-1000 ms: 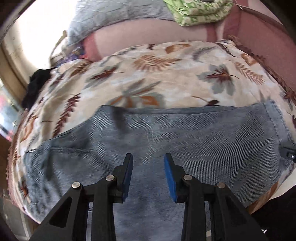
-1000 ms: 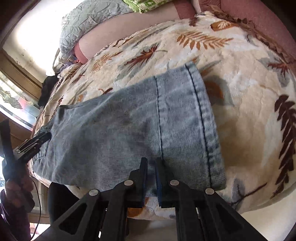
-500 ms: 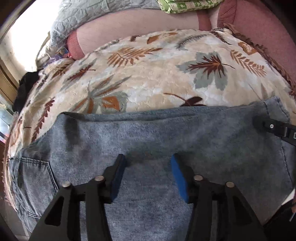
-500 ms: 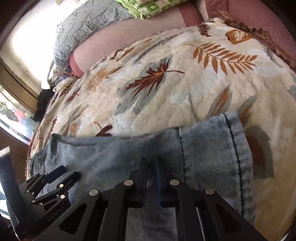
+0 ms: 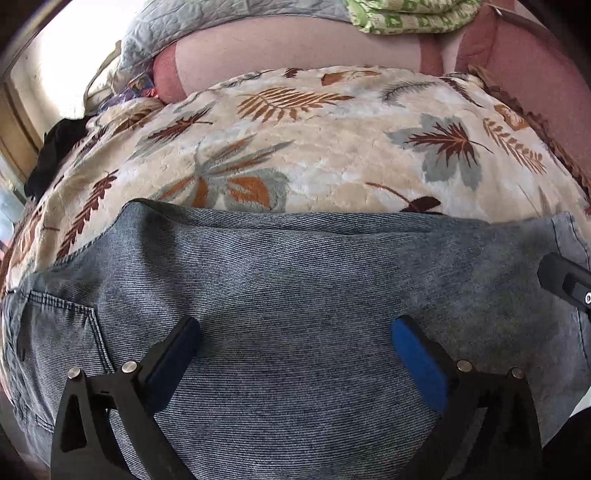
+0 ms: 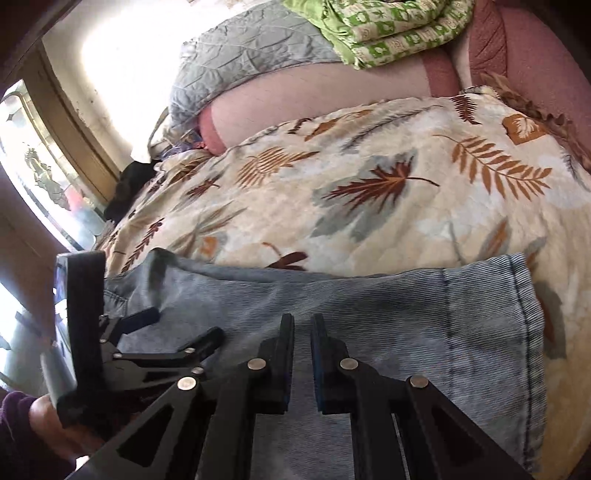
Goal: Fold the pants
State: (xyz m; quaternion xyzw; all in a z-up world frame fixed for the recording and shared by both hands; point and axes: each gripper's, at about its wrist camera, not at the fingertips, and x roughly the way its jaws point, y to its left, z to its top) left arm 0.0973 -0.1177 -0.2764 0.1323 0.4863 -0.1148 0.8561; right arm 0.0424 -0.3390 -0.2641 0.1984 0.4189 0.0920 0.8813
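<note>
Grey-blue denim pants (image 5: pixel 295 266) lie folded lengthwise across a leaf-print blanket (image 5: pixel 314 155), back pocket (image 5: pixel 62 321) at the left, hem (image 6: pixel 528 332) at the right. My left gripper (image 5: pixel 295 328) hovers close over the middle of the denim. Its jaws are opening wide, with only flat cloth below them. In the right wrist view the left gripper (image 6: pixel 181 328) shows at the left, held by a hand (image 6: pixel 44 417). My right gripper (image 6: pixel 303 325) sits near the hem end, its pads almost together with denim pinched between them. One of its fingers (image 5: pixel 565 284) shows at the right edge of the left wrist view.
The blanket covers a rounded pink cushion (image 5: pixel 295 48). A grey quilt (image 5: pixel 221 18) and a folded green cloth (image 5: pixel 406 18) are piled behind it. A dark garment (image 5: pixel 55 147) lies at the far left edge, beside a window frame (image 6: pixel 55 129).
The left jaws have spread from a narrow gap to wide and dropped closer to the denim. The right gripper, still shut, has moved from the pants' near edge to over the denim.
</note>
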